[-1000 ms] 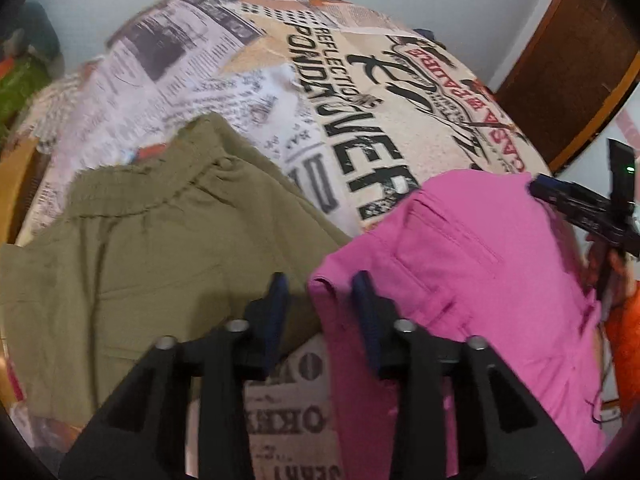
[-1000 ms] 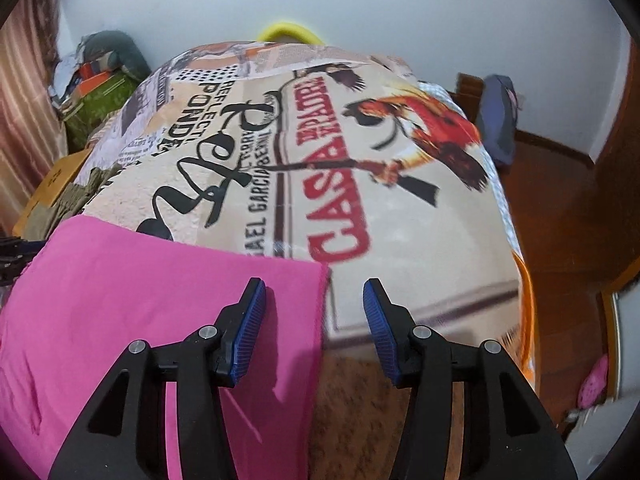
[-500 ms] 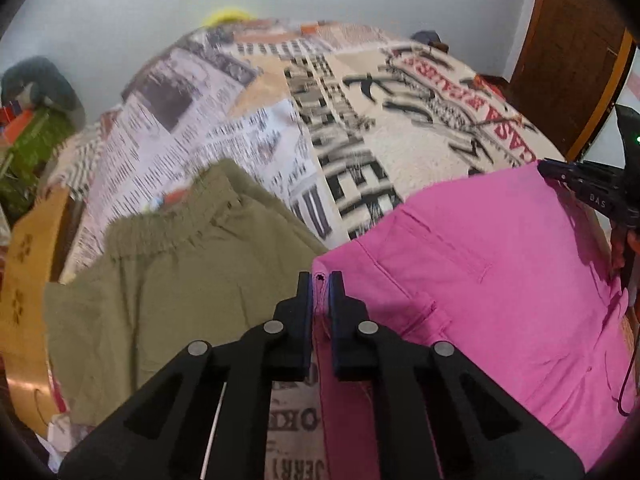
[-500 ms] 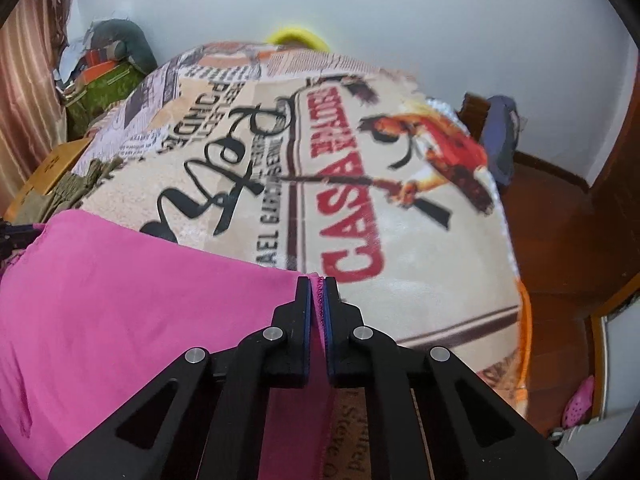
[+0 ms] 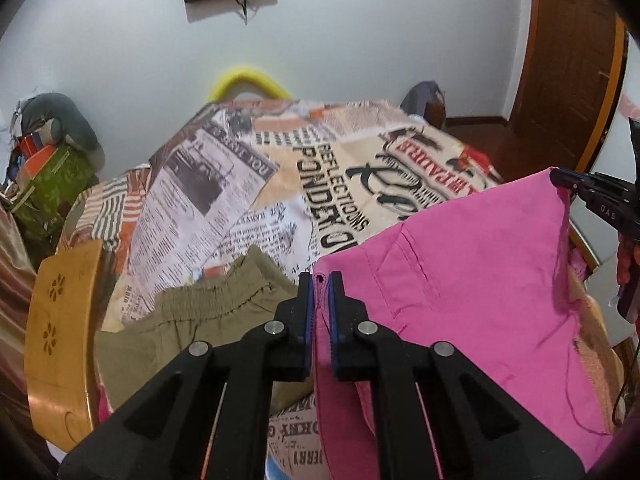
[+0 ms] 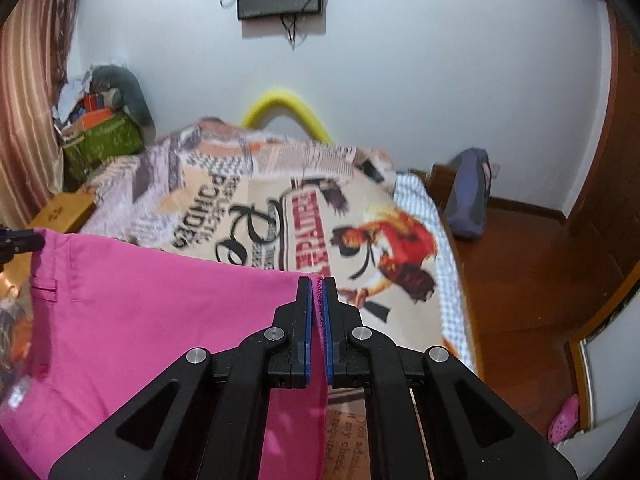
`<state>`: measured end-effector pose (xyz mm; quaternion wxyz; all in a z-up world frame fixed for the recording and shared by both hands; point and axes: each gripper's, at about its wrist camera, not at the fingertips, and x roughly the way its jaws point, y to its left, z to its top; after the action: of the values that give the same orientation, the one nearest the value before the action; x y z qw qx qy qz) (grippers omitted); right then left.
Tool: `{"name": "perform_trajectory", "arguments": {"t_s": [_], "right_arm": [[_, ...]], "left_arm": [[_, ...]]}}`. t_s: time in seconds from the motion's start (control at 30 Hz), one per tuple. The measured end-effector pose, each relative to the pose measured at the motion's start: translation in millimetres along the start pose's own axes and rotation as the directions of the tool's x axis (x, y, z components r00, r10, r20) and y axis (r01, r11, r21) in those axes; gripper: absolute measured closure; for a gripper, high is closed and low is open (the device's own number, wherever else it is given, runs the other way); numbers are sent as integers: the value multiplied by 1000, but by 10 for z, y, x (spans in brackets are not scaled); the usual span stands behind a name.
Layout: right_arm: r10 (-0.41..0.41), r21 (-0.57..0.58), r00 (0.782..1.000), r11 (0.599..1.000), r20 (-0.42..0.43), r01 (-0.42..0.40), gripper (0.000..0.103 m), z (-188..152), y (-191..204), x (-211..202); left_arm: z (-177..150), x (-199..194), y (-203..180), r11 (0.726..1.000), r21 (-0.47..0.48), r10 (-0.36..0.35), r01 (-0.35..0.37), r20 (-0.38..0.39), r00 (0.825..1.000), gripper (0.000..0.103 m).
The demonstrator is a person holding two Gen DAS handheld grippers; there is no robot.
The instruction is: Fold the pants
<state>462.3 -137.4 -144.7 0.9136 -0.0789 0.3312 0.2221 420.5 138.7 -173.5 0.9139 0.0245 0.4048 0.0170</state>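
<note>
Left wrist view: left gripper (image 5: 319, 280) is clenched on one top corner of the bright pink cotton pants (image 5: 460, 288), right gripper (image 5: 560, 179) pinching the opposite corner off to the right of the jaws, so the cloth hangs stretched between both above the newspaper-print bedspread (image 5: 248, 184). Right wrist view confirms its jaws clamped on the pink edge. Olive-green elastic-waist pants (image 5: 192, 320) lie left of the left jaws; spread likely readies a flat lay-down for folding.

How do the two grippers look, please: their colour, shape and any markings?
Both the left gripper and the right gripper have black angular plastic linkages with silver round pivot pins and blue finger pads. The right gripper's side bears white letters "DAS".
</note>
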Motion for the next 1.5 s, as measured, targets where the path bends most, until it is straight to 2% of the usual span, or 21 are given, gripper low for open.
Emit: {"name": "perform_trajectory", "arguments": {"t_s": [0.17, 0.43, 0.67, 0.87, 1.17, 1.5], "right_arm": [[25, 17, 1000, 1000, 17, -25, 99, -59, 11, -351], [48, 27, 998, 998, 29, -49, 99, -337, 105, -879], [71, 35, 997, 997, 18, -72, 99, -703, 211, -1237], [85, 50, 996, 995, -12, -85, 99, -1116, 341, -1481], [108, 82, 993, 991, -53, -104, 99, -1595, 478, -1662], [132, 116, 979, 987, -154, -114, 97, -2058, 509, -1658]], "left_arm": [[-99, -362, -91, 999, 32, -6, 5, 28, 1000, 97], [-476, -858, -253, 998, 61, -6, 4, 34, 999, 97], [-867, -1178, -339, 998, 69, -17, 15, 27, 999, 97], [-1333, -1414, -460, 996, 91, -22, 19, 24, 999, 97], [-1958, -1639, -668, 990, 140, -21, 19, 7, 1000, 97], [-2432, -1533, -713, 992, 122, -28, 38, -83, 996, 97]]}}
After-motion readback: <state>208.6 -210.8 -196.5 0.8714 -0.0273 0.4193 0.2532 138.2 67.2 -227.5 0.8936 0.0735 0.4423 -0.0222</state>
